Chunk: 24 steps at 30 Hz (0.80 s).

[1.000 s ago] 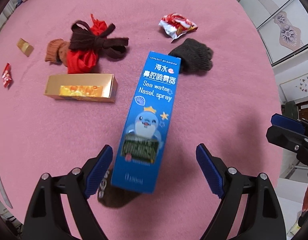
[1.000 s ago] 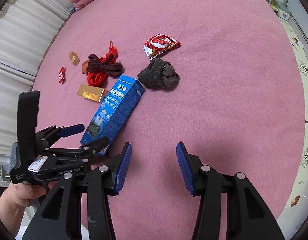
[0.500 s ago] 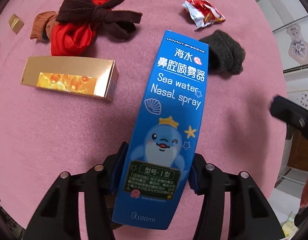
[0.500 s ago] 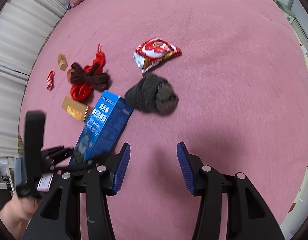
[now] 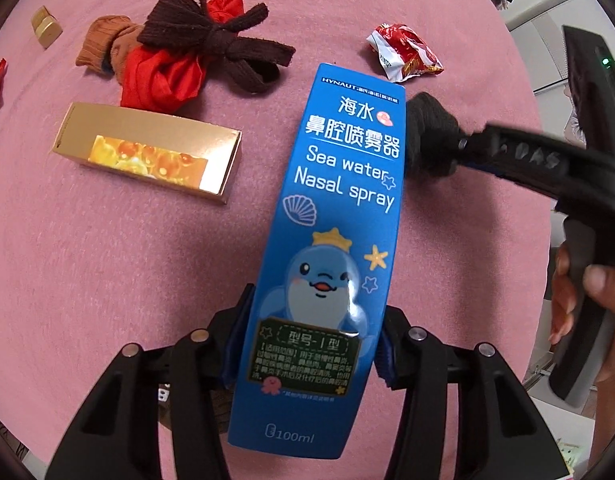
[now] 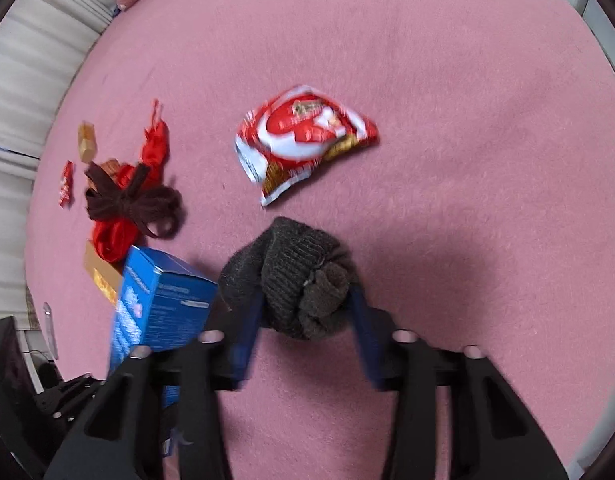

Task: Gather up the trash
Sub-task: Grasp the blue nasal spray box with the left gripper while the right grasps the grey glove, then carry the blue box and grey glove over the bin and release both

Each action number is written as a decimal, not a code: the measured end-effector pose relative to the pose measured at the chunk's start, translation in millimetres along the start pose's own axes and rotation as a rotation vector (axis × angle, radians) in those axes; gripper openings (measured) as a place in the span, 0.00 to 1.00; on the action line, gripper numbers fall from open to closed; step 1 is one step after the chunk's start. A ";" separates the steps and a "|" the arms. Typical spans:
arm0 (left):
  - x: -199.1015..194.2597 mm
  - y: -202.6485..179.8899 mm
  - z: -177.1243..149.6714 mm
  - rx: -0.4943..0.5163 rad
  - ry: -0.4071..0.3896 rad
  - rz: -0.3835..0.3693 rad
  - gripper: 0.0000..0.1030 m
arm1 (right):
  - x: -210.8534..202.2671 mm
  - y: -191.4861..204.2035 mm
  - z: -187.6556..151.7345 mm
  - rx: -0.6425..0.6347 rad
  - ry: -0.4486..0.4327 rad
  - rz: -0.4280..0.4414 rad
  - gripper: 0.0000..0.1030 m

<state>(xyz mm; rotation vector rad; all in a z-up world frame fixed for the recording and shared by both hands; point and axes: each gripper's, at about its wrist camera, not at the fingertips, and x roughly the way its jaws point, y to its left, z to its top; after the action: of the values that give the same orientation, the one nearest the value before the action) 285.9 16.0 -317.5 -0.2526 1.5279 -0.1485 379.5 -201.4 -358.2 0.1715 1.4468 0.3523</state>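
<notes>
Since a second ago, left gripper has pinched the blue cardboard nasal-spray box; right gripper, blurred, apparently straddles the dark knitted sock bundle, jaws spread.

Left gripper, open around the blue nasal spray box a second ago, now clamped on its lower end. Right gripper advanced across the pink bed from open space; fingers now bracketing the dark knitted glove, touching its sides.
</notes>
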 end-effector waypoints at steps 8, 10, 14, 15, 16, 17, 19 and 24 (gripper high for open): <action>-1.7 -26.9 -7.0 0.048 -0.019 0.016 0.49 | -34.7 -12.5 -49.3 0.017 -0.025 0.037 0.21; -6.8 -39.6 -15.5 0.075 -0.017 0.010 0.49 | -49.7 -17.8 -68.5 0.018 -0.036 0.031 0.21; -17.0 -66.4 -36.0 0.118 -0.013 -0.015 0.49 | -74.7 -32.7 -103.7 0.027 -0.061 0.009 0.21; -19.1 -73.4 -41.6 0.130 -0.012 -0.017 0.49 | -81.6 -39.8 -114.5 0.042 -0.062 0.013 0.21; -21.8 -82.7 -49.0 0.148 -0.011 -0.023 0.49 | -85.7 -43.5 -121.7 0.054 -0.065 0.015 0.21; -23.3 -90.0 -54.6 0.162 -0.009 -0.026 0.49 | -93.0 -50.4 -132.5 0.068 -0.071 0.015 0.21; -26.2 -106.5 -68.1 0.190 -0.004 -0.032 0.49 | -104.7 -60.8 -149.9 0.089 -0.080 0.012 0.21; -29.2 -149.6 -105.8 0.250 0.019 -0.062 0.49 | -139.8 -96.3 -204.6 0.143 -0.103 -0.005 0.21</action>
<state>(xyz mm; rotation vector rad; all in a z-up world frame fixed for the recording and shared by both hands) 188.4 -128.4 -253.8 -0.0993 1.5037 -0.3888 178.4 -358.4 -283.6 0.2980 1.3703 0.2323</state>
